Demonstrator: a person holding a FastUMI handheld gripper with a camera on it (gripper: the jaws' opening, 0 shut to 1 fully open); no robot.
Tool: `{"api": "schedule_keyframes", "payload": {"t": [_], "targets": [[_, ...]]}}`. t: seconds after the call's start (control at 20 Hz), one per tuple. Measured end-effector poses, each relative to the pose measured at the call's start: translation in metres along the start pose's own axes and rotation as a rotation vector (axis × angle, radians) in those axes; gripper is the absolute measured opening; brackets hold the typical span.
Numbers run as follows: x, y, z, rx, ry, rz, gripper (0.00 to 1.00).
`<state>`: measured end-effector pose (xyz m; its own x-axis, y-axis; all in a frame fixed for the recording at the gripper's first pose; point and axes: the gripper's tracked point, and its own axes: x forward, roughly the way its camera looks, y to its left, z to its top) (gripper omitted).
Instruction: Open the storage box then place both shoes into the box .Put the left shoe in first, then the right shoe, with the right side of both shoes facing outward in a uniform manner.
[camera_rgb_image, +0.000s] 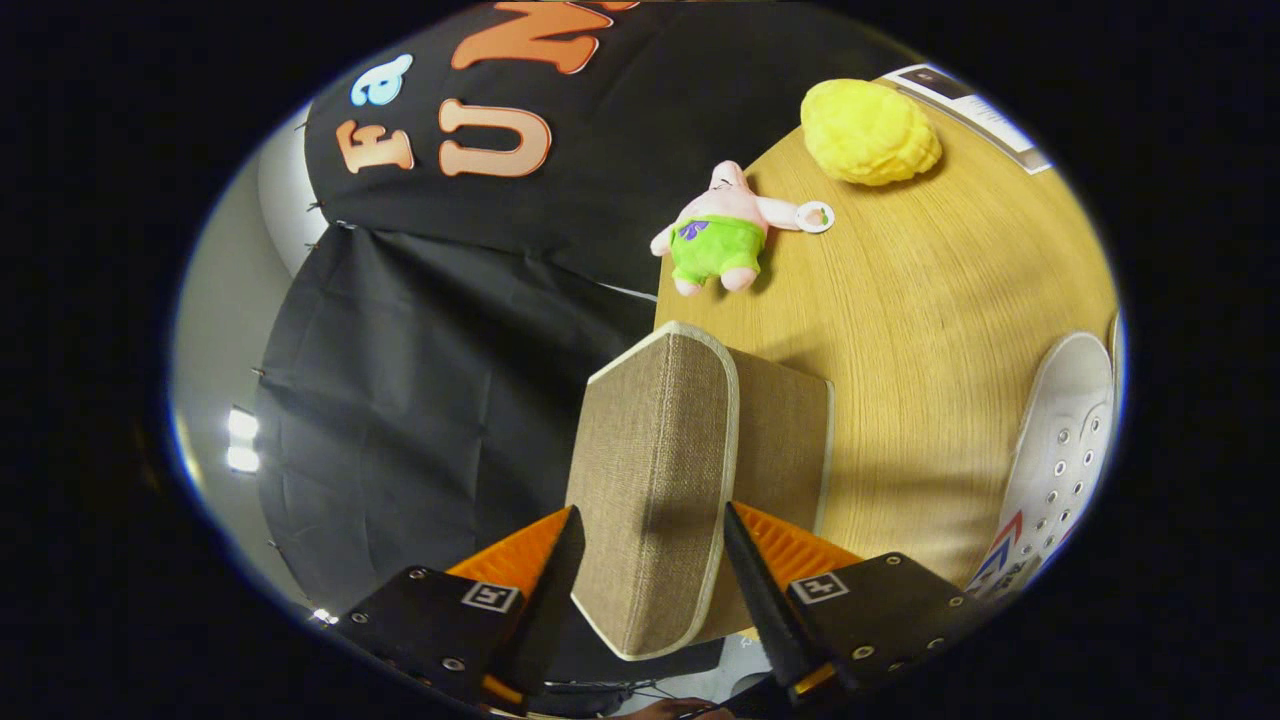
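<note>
Lid job under way. Gripper (648, 545) has its two fingers on either side of the box's lid (655, 480), which stands up on edge between them, and they look clamped on its faces, i.e. grasping the lid, not loose. The box (790, 430) itself sits right behind the lid at the near corner of the table (900, 300), w/ its brown fabric wall showing just past the right finger.

One white shoe (1060, 460) lies on the table off to the right of the box, well apart from it; can't tell left or right shoe from here, and the other one I can't place.

How to do this bit well, imo: keep the squeeze even so the stiff fabric panel doesn't twist out, swing it back in one smooth arc, don't yank, or the light box may slide toward the table edge. Get it fully clear of the opening before letting go.

Pink plush toy (720, 230) and yellow plush (868, 130) sit beyond, no bother.
</note>
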<state>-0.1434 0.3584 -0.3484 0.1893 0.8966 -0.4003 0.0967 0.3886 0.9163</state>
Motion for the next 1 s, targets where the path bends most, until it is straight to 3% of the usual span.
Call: {"api": "schedule_keyframes", "payload": {"t": [0.15, 0.3, 0.55, 0.85, 1.0], "targets": [[0.014, -0.002, -0.006, -0.026, 0.004, 0.000, 0.95], [0.028, -0.014, -0.016, -0.003, 0.049, -0.010, 0.96], [0.024, 0.003, -0.021, 0.065, 0.078, 0.090, 0.95], [-0.005, 0.026, -0.005, 0.125, 0.055, 0.208, 0.87], [-0.018, 0.046, 0.010, 0.148, 0.004, 0.290, 0.71]]}}
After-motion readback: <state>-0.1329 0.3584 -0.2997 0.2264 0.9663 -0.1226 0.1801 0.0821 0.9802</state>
